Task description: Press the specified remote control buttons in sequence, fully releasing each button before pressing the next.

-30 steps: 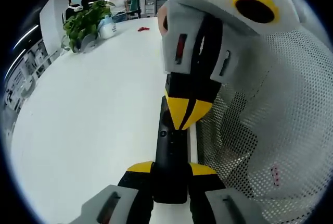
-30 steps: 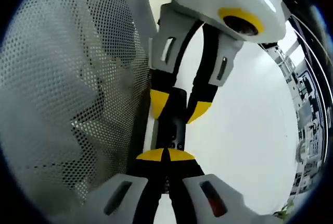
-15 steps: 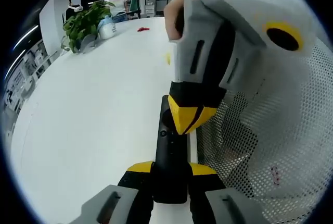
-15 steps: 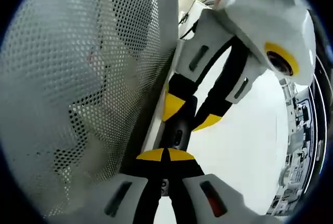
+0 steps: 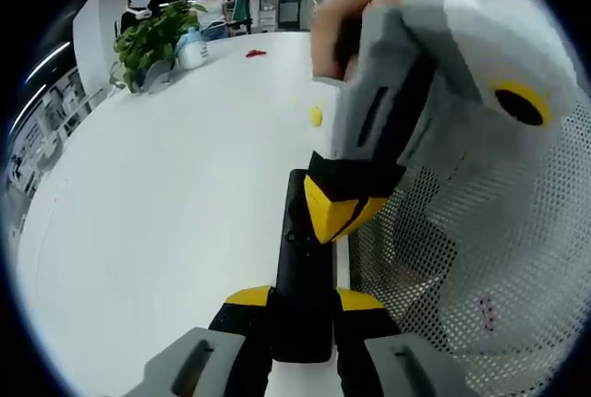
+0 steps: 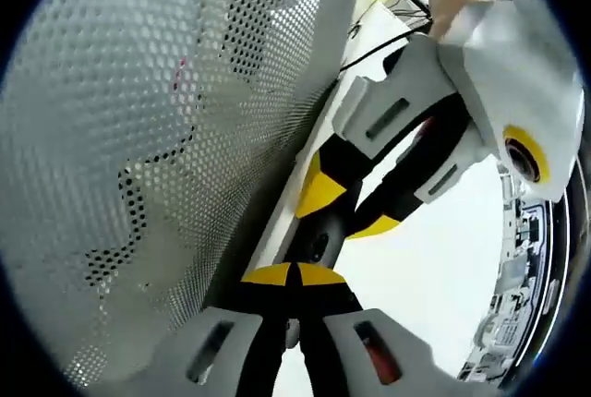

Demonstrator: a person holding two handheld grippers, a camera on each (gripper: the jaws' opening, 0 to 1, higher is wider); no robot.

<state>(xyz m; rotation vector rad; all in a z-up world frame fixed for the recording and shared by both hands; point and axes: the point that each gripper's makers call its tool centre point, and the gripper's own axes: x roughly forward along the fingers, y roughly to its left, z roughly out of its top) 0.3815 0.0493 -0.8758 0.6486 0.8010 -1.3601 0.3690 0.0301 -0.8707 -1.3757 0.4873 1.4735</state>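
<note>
Left gripper view, left to right: potted plant (image 5: 148,46) at the far edge of the white table (image 5: 157,212); small yellow item (image 5: 316,116) farther along; black remote control (image 5: 303,277) lying on the table just beside the perforated mesh bin (image 5: 480,268), near end clamped between the yellow-tipped jaws of the left gripper (image 5: 303,300). From the right, right gripper (image 5: 340,217), tips pinched together, empty, touching the remote's far button zone.

Right gripper view: mesh bin (image 6: 157,138) at left, remote (image 6: 314,247) beyond the closed right gripper (image 6: 294,275), left gripper (image 6: 346,208) opposite, clamped on the remote.

Likely risks: closed tips sliding off onto a neighbouring button; incomplete lift between presses, merging two presses; remote twisting in the clamp or jamming against the bin.

Against one second before: right gripper tilted farther toward the bin, tips nearer the remote's far end, yellow item newly uncovered.
</note>
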